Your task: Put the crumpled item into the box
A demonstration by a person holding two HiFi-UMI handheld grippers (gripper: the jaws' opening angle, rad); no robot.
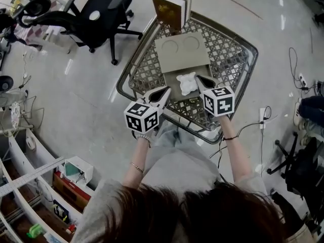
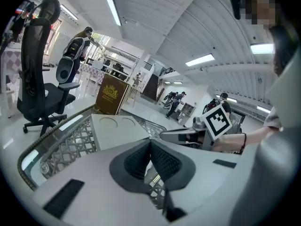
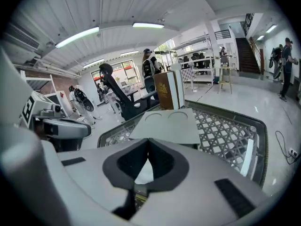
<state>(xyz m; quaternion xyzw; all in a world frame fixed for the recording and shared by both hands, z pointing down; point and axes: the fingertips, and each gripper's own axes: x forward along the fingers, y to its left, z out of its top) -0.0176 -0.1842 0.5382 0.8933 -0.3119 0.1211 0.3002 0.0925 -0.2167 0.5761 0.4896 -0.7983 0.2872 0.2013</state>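
Barely begun: the wad [image 1: 187, 83] lies on the mesh tabletop [image 1: 233, 54] just in front of the box [image 1: 181, 53], not in it. The right tool [image 1: 198, 78] is closed at the wad's edge, seemingly pinching it. The left tool [image 1: 168, 89], jaws together and empty, sits just beside it. Lifting and dropping remain. The box shows a flat top with two circles — apparently shut, contents unseen.

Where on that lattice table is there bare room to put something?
Bare lattice lies right of the grey box, out to the table rim, with a narrower strip on its left. Crowded: the near edge, where left gripper and right gripper flank the crumpled item, and the far edge, where the brown box stands.
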